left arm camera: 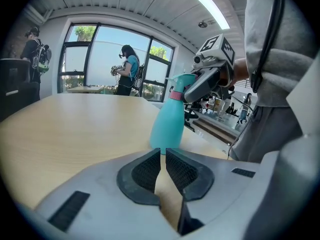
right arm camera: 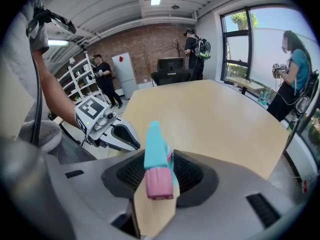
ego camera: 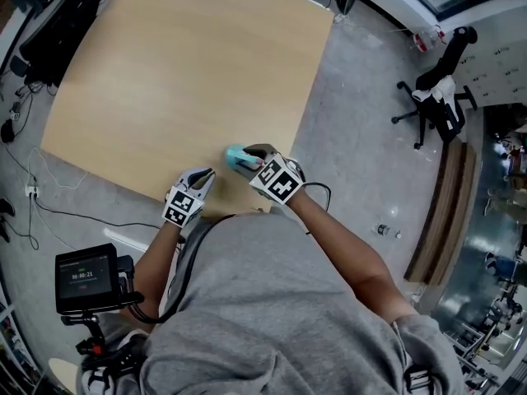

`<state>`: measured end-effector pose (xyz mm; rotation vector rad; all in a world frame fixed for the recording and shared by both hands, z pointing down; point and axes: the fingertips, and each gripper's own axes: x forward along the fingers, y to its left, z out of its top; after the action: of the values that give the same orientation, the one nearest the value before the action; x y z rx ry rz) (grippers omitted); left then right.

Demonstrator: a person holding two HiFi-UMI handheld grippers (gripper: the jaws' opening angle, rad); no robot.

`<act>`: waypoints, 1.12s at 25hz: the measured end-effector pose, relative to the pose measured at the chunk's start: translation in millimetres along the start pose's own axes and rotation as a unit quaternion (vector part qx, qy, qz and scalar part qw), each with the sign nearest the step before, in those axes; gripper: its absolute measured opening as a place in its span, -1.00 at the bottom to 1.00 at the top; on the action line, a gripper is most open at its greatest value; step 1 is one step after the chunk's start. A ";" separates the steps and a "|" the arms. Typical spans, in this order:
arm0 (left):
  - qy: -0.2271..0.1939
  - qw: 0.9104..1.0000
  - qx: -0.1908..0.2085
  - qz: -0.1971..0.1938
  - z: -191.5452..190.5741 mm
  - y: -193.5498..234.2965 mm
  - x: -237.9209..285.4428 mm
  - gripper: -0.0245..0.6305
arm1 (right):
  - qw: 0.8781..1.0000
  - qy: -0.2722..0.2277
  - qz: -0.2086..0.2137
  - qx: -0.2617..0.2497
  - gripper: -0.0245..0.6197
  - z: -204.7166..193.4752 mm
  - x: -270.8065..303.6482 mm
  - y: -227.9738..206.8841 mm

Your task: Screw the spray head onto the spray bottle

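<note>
A teal spray bottle stands upright on the wooden table, close to the edge nearest the person and toward that edge's right-hand corner. The spray head, teal like the bottle, sits on top of it, with a pink collar showing at the neck where the two meet. How far the head is threaded on cannot be told. The right gripper points steeply down and grips the spray head: the black ribbed pads press on it from both sides, and a pink part of the head sticks out toward that gripper's camera. The left gripper is low over the table, just beside the bottle on the person's left and not touching it. Its jaws are nearly together, the tips all but meeting, with nothing between them (only bare tabletop shows through the narrow gap). Seen from the head view, the two grippers sit near each other over the near edge of the table, each with its marker cube facing up, and the person's grey shirt fills the bottom of the picture. A small screen on a stand is at the lower left, cables trail over the grey floor beside the table, and a black office chair stands well apart on the right. Other people stand by the windows in the background.
</note>
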<state>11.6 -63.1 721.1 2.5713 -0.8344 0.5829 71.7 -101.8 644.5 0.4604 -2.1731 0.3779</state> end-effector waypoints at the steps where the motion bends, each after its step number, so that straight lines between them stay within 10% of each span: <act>1: -0.002 1.000 -0.001 0.001 0.7 -0.5 -0.6 -0.81 | 1.000 -0.001 -0.001 -0.003 -0.47 -1.2 0.4 -1.0; 16: -0.070 0.995 -0.012 0.065 53.2 48.2 -31.8 -0.81 | 0.998 -0.045 -0.025 -0.030 -0.44 24.2 -12.0 -25.8; 28: -0.175 0.962 -0.006 0.210 162.1 -16.6 -122.5 -0.88 | 0.981 -0.180 0.016 -0.077 -0.44 52.0 -143.6 37.5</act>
<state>-25.3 -69.0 520.6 2.5317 -1.5186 0.2271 99.5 -63.1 494.6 0.4317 -2.5400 0.1479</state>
